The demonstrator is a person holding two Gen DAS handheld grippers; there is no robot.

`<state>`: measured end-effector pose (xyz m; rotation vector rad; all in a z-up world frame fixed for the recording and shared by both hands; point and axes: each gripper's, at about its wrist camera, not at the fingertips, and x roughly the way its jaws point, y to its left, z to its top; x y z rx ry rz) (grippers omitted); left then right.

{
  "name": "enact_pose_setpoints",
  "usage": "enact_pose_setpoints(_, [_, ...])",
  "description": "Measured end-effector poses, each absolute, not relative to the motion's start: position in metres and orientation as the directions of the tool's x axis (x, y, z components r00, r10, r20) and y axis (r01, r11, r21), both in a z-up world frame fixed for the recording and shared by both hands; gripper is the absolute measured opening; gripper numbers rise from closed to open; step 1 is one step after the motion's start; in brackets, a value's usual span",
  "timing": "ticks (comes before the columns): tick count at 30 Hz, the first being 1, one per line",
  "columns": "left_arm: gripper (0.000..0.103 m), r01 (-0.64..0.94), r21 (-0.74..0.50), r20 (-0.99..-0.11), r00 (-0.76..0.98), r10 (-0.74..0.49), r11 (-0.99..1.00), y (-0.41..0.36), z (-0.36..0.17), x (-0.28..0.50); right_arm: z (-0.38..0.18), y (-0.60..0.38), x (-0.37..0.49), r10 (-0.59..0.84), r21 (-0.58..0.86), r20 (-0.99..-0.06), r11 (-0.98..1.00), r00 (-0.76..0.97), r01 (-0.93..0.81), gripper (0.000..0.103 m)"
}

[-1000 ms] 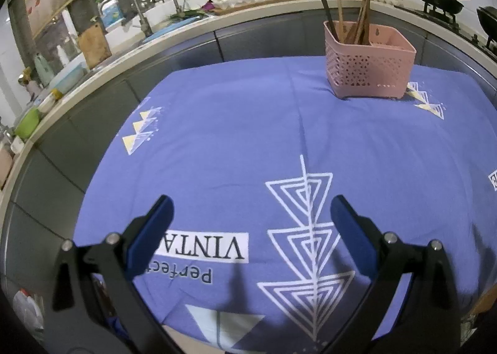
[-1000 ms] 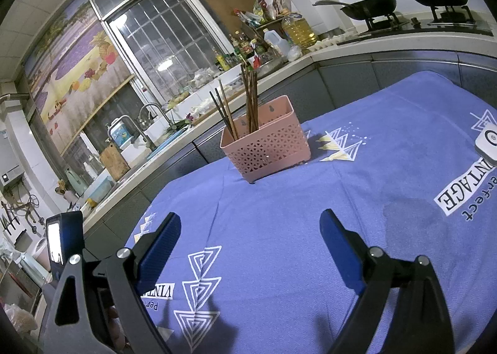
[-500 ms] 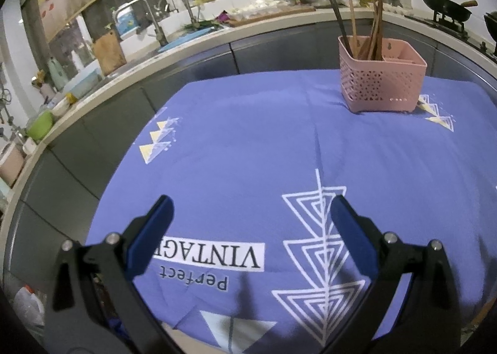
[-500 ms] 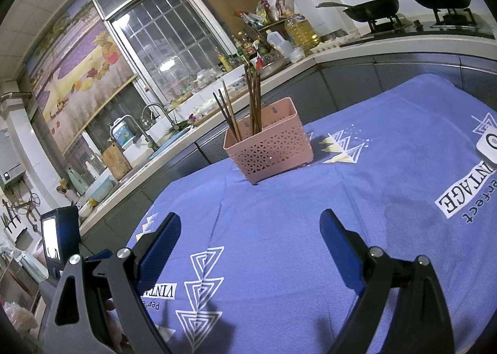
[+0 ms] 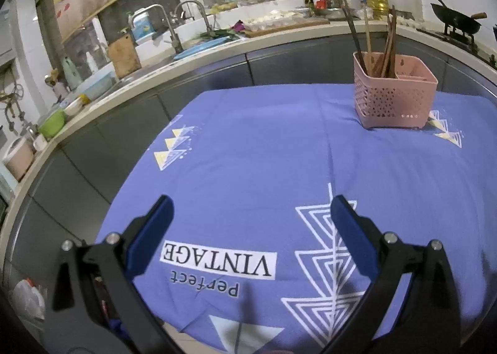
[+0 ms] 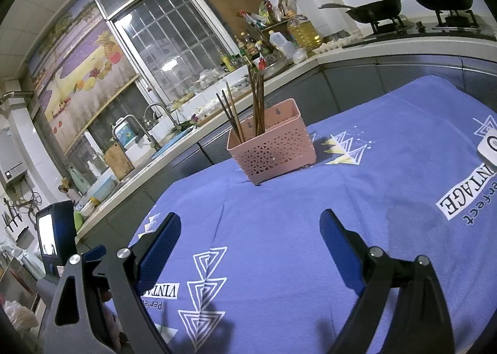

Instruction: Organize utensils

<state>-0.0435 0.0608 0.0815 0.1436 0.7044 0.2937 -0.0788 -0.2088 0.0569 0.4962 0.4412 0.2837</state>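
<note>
A pink perforated utensil basket (image 5: 396, 97) (image 6: 271, 146) stands upright on the blue tablecloth at the far side of the table. Several brown chopsticks (image 5: 385, 43) (image 6: 256, 105) stick up out of it. My left gripper (image 5: 250, 223) is open, low over the near edge of the cloth, well short of the basket, nothing between its blue fingers. My right gripper (image 6: 250, 239) is also open and empty, above the cloth with the basket ahead of it. The left gripper's body with its small screen (image 6: 56, 236) shows at the left of the right wrist view.
The blue tablecloth (image 5: 279, 152) (image 6: 388, 183) covers the table. A white device (image 6: 489, 149) lies at the cloth's right edge. Behind runs a kitchen counter (image 5: 217, 46) with a sink tap (image 5: 161, 17), bottles and a cutting board. Woks (image 6: 376, 9) sit on a stove at the right.
Both grippers have drawn back and tilted up a little, so the basket sits lower and farther in view. Both stay open and empty.
</note>
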Motion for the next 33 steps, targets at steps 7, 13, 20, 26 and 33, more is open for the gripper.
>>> enact_pose_setpoints(7, [0.097,-0.212,0.210,-0.630,0.717,0.298,0.954,0.0619,0.0833,-0.0444,0.0571,-0.2093,-0.0785,0.365,0.515,-0.337,0.843,0.868,-0.155,0.090])
enact_pose_setpoints(13, [0.097,-0.201,0.190,-0.625,0.730,0.276,0.961,0.0608,0.0859,-0.0469,0.0571,-0.2097,-0.0781,0.366,0.515,-0.337,0.843,0.867,-0.155,0.090])
enact_pose_setpoints(20, [0.097,-0.210,0.200,-0.594,0.751,0.288,0.957,0.0573,0.0897,-0.0512,0.0576,-0.2085,-0.0796,0.365,0.516,-0.336,0.842,0.868,-0.155,0.090])
enact_pose_setpoints(26, [0.097,-0.234,0.215,-0.573,0.756,0.317,0.948,0.0568,0.0907,-0.0529,0.0592,-0.2079,-0.0811,0.365,0.515,-0.334,0.843,0.869,-0.156,0.090])
enact_pose_setpoints(33, [0.097,-0.233,0.208,-0.582,0.751,0.311,0.950,0.0579,0.0898,-0.0514,0.0599,-0.2058,-0.0833,0.366,0.517,-0.336,0.842,0.868,-0.155,0.090])
